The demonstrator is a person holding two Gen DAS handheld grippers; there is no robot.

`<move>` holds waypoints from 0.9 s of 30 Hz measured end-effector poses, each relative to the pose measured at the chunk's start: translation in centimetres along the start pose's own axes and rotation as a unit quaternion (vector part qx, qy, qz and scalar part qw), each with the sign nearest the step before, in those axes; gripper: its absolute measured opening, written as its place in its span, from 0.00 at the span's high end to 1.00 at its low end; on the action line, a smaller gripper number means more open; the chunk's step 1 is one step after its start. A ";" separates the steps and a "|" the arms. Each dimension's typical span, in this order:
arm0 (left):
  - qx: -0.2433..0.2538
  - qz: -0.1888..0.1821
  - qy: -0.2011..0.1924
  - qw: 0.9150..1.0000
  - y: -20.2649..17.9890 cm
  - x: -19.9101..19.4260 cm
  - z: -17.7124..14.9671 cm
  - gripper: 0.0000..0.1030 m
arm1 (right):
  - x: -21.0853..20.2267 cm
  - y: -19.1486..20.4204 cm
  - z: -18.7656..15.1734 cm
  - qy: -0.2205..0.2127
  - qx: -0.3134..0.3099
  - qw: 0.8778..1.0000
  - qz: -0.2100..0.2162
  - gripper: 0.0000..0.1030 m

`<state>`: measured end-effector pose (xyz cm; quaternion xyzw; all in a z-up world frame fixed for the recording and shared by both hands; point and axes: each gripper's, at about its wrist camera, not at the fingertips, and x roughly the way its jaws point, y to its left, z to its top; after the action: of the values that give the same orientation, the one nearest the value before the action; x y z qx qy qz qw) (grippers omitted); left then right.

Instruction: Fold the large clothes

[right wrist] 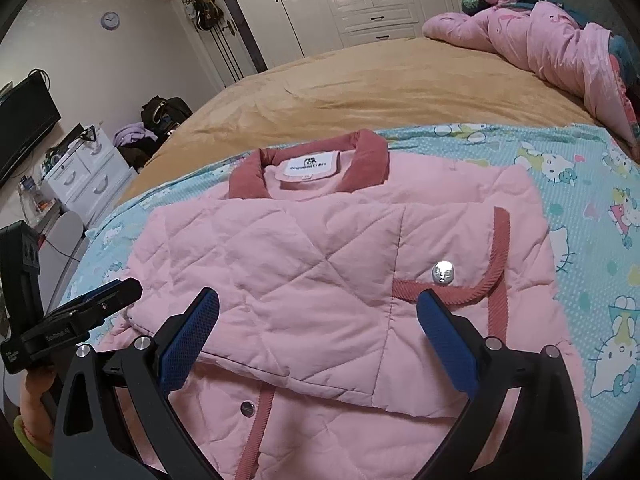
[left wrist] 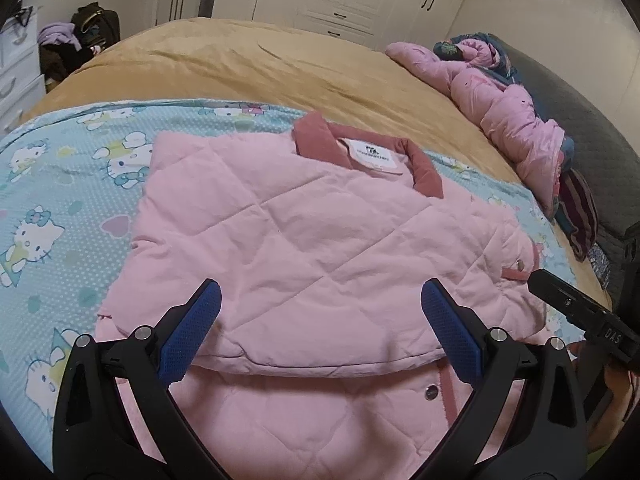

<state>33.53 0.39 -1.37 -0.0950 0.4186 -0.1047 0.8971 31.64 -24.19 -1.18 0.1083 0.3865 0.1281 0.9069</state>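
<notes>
Pink quilted jacket (left wrist: 320,240) lies on cartoon-cat blanket (left wrist: 60,184) on bed, bottom flap folded up over chest, collar far from me. Left claw (left wrist: 320,328) and right claw (right wrist: 318,330) both spread wide, empty, hovering above near fold edge. Padded, soft, light, bulky; likely springs back. Best pinch: doubled fold edge or side hems, not snaps.
</notes>
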 end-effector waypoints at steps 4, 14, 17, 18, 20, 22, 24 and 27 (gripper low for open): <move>-0.002 -0.001 -0.007 1.000 -0.4 -0.9 0.2 0.09 | -1.0 0.3 0.1 -0.010 -0.001 1.000 0.004 0.04; 0.004 -0.006 -0.062 0.998 -1.7 -6.0 0.6 0.09 | -6.1 0.7 0.2 -0.053 0.003 0.998 0.015 0.04; 0.000 -0.004 -0.073 0.997 -1.7 -7.5 0.3 0.09 | -8.2 0.6 0.1 -0.072 0.008 0.997 0.021 0.04; -0.002 -0.006 -0.076 0.997 -1.8 -7.9 0.1 0.09 | -8.8 0.6 -0.1 -0.077 0.010 0.997 0.023 0.04; -0.006 -0.016 -0.081 0.997 -2.1 -9.1 -0.1 0.09 | -9.9 0.7 -0.4 -0.080 0.011 0.996 0.024 0.04; -0.011 -0.023 -0.092 0.995 -2.4 -10.3 -0.7 0.09 | -11.2 1.0 -0.7 -0.088 0.007 0.996 0.028 0.04; -0.011 -0.028 -0.095 0.995 -2.7 -11.2 -1.3 0.09 | -12.5 1.0 -1.4 -0.101 0.013 0.994 0.027 0.04; -0.007 -0.030 -0.100 0.995 -3.1 -12.8 -2.4 0.09 | -13.7 1.1 -2.3 -0.102 0.018 0.994 0.034 0.04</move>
<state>23.29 0.59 7.27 -0.1234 0.3248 -0.1188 0.9302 20.60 -27.30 6.80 0.1503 0.2905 0.1406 0.9345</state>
